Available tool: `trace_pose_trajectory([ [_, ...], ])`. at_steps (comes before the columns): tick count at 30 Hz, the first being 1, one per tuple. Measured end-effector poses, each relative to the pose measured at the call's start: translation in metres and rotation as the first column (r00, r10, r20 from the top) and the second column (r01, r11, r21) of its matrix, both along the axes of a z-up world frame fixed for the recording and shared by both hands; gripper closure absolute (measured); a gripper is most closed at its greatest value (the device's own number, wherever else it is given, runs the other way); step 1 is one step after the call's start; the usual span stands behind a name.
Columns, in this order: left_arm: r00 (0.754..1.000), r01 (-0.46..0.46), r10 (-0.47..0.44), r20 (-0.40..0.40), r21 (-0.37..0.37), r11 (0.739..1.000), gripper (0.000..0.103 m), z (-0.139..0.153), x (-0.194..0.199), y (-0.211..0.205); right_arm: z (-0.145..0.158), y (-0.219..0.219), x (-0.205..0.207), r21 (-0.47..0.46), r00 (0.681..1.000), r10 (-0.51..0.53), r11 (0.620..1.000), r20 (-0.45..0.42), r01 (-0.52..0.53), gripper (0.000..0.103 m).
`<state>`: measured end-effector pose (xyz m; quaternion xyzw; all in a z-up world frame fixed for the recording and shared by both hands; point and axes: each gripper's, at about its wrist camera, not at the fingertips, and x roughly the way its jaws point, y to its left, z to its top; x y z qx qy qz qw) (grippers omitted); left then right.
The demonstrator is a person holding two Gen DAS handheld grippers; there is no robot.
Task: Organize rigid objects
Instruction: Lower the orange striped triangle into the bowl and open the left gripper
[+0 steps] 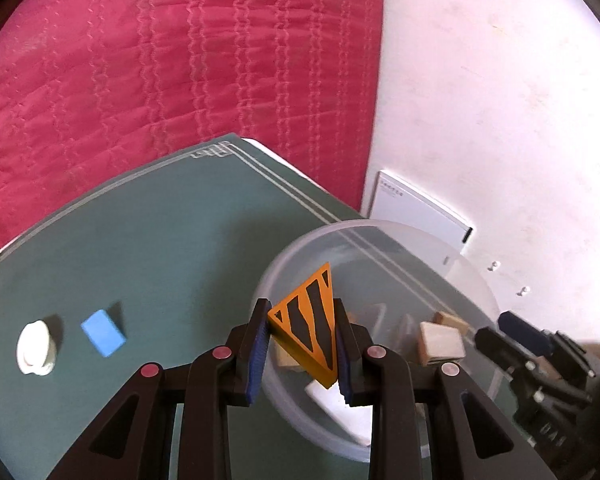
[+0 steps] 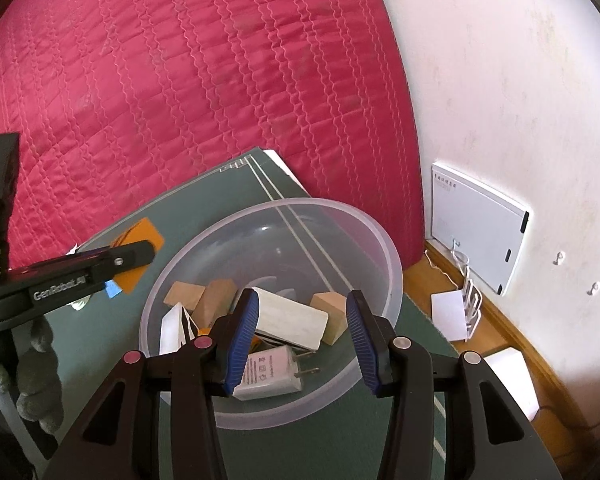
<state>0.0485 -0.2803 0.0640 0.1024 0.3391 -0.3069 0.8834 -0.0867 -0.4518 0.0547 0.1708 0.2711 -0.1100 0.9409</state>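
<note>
One orange black-striped wedge sits clamped in left fingers; right fingers spread.

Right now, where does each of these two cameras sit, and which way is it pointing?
Left wrist: rides the left gripper, looking down along its fingers, shut on an orange striped wedge at the clear bowl; the other gripper shows at right.
Right wrist: rides the right gripper, open above the bowl's wooden blocks and white charger; a gloved hand shows at left.
Shared: bowl, green mat, red quilt.
</note>
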Motion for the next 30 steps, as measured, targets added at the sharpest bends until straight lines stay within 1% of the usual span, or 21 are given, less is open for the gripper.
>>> trace_pose_trajectory([
  [4,0.999,0.036,-0.036,-0.015,-0.021,0.999,0.072,-0.002,0.001,-0.015,-0.001,0.000,0.000,-0.001,1.000,-0.003,1.000,0.001,0.003,0.056],
  [6,0.999,0.045,-0.046,-0.028,-0.036,0.998,0.069,-0.003,0.001,-0.019,-0.002,0.000,-0.001,-0.001,1.000,-0.005,1.000,0.000,0.005,0.056],
  [8,0.998,0.051,-0.053,-0.032,-0.048,0.998,0.049,-0.005,-0.001,-0.019,-0.002,0.000,-0.002,-0.002,1.000,-0.005,1.000,0.000,0.005,0.056],
  [9,0.999,0.047,-0.048,-0.020,-0.048,0.998,0.047,-0.006,-0.002,-0.018,-0.002,0.001,-0.002,-0.002,1.000,-0.004,1.000,0.001,0.004,0.056],
  [11,0.999,0.042,-0.043,-0.019,-0.038,0.998,0.047,-0.009,-0.002,-0.016,-0.002,0.001,-0.002,-0.001,1.000,-0.004,1.000,0.001,0.004,0.056],
  [14,0.999,0.002,-0.003,-0.044,-0.036,0.999,0.046,-0.014,0.005,-0.005,-0.003,0.001,0.000,0.000,1.000,0.001,1.000,-0.003,-0.001,0.056],
  [17,0.998,-0.044,0.042,-0.053,-0.035,0.998,0.041,-0.017,0.012,0.005,-0.003,0.003,0.000,-0.004,1.000,0.007,1.000,-0.004,-0.007,0.056],
  [20,0.995,-0.080,0.079,-0.053,-0.032,0.996,0.039,-0.018,0.016,0.015,-0.003,0.006,-0.001,-0.008,1.000,0.012,1.000,-0.004,-0.012,0.056],
  [23,0.994,-0.101,0.100,-0.048,-0.032,0.994,0.035,-0.018,0.018,0.021,-0.003,0.008,0.000,-0.013,1.000,0.016,1.000,-0.006,-0.016,0.056],
  [27,0.992,-0.123,0.122,-0.039,-0.032,0.992,0.027,-0.018,0.018,0.030,-0.003,0.012,0.000,-0.018,1.000,0.022,1.000,-0.006,-0.022,0.056],
  [30,0.990,-0.140,0.139,-0.034,-0.031,0.990,0.026,-0.019,0.020,0.036,-0.003,0.015,0.000,-0.022,1.000,0.027,0.999,-0.007,-0.028,0.056],
])
